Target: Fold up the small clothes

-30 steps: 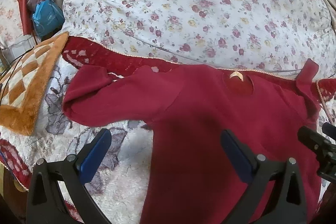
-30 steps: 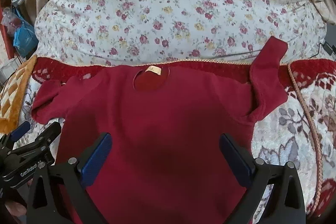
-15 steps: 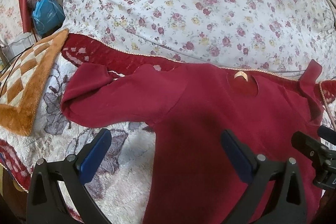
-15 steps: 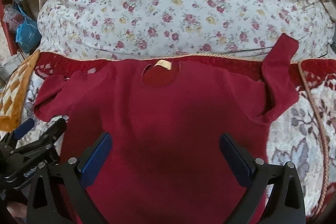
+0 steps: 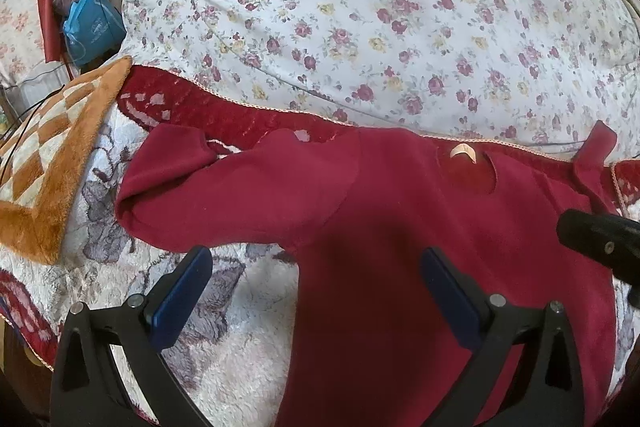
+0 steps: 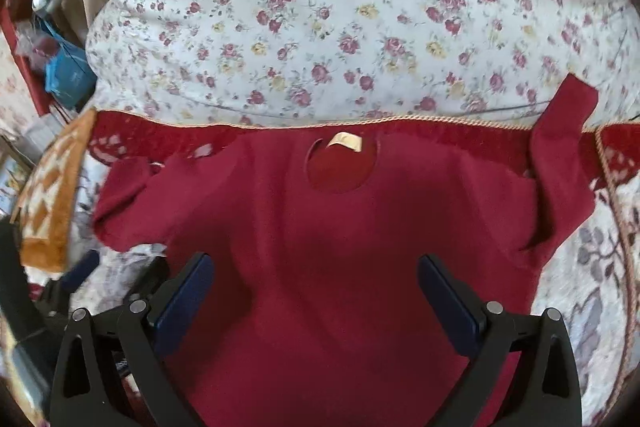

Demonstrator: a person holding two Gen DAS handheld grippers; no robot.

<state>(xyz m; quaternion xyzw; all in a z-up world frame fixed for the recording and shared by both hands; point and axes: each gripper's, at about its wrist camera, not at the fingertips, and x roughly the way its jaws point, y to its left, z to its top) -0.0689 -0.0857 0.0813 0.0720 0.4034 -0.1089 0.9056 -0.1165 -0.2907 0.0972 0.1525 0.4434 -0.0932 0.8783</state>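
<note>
A small dark red long-sleeved top (image 5: 400, 227) lies spread flat, neck hole and tan label (image 5: 464, 151) at the far side. Its left sleeve (image 5: 224, 195) lies out to the left, cuff folded. My left gripper (image 5: 316, 291) is open and empty, above the top's left side edge. In the right wrist view the top (image 6: 340, 247) fills the middle; its right sleeve (image 6: 560, 163) bends up toward the pillow. My right gripper (image 6: 316, 291) is open and empty over the top's body. The right gripper's tip (image 5: 596, 243) shows in the left wrist view.
A large floral pillow (image 5: 400, 19) lies just beyond the top. The top rests on a white and red fleecy blanket (image 5: 240, 327). An orange checked mat (image 5: 52, 155) and a blue bag (image 5: 94, 35) lie at the left.
Both grippers have moved forward toward the neck end and the right one has swung left; the right wrist view is blurred by motion. The top has not moved.
</note>
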